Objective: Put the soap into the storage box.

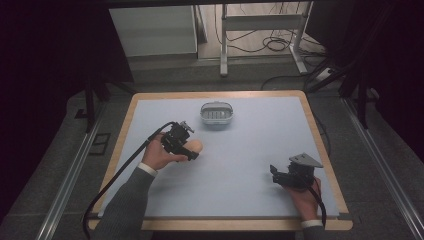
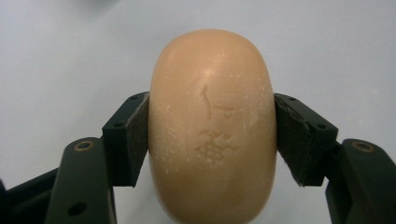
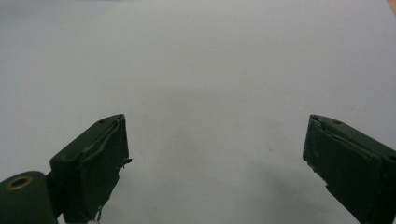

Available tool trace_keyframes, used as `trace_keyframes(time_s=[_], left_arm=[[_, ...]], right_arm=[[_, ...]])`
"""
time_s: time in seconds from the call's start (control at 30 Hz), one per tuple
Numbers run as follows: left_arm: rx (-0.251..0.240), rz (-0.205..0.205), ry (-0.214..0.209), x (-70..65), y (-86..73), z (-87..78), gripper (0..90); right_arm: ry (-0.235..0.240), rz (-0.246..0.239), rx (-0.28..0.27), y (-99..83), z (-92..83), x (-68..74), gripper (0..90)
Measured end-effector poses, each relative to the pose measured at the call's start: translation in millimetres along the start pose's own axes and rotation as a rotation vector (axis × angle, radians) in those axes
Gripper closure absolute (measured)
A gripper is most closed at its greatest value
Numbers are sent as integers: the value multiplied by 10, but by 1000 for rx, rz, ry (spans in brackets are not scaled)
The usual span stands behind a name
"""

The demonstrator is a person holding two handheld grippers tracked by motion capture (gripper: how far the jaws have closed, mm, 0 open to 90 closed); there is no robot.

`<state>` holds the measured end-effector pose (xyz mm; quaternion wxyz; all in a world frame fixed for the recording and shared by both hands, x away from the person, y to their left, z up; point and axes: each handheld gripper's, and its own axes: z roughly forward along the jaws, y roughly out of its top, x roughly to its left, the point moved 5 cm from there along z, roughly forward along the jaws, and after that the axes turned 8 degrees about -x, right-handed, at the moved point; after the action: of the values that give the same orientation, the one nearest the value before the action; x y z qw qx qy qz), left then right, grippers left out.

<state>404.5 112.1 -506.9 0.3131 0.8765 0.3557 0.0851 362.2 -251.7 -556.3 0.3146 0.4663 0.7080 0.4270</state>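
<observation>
A tan oval bar of soap with a stamped mark is clamped between the two black pads of my left gripper. In the high view that left gripper is at the middle left of the pale blue mat, shut on the soap. A white oval soap dish stands at the back centre, apart from the soap. My right gripper rests near the front right with its jaws wide apart. In the right gripper view nothing lies between the jaws of the right gripper.
The blue mat covers a table with a wooden rim. Beyond the table are a white cabinet, a metal frame's legs and loose cables on the floor. Dark stands flank both sides.
</observation>
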Motion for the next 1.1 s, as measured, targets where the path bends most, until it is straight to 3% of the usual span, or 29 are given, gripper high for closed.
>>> trace_keyframes(time_s=[1.1], left_arm=[[15, 28, 21, 115, 305, 68, 328]], right_arm=[[-1, 1, 2, -1, 2, 0, 67]])
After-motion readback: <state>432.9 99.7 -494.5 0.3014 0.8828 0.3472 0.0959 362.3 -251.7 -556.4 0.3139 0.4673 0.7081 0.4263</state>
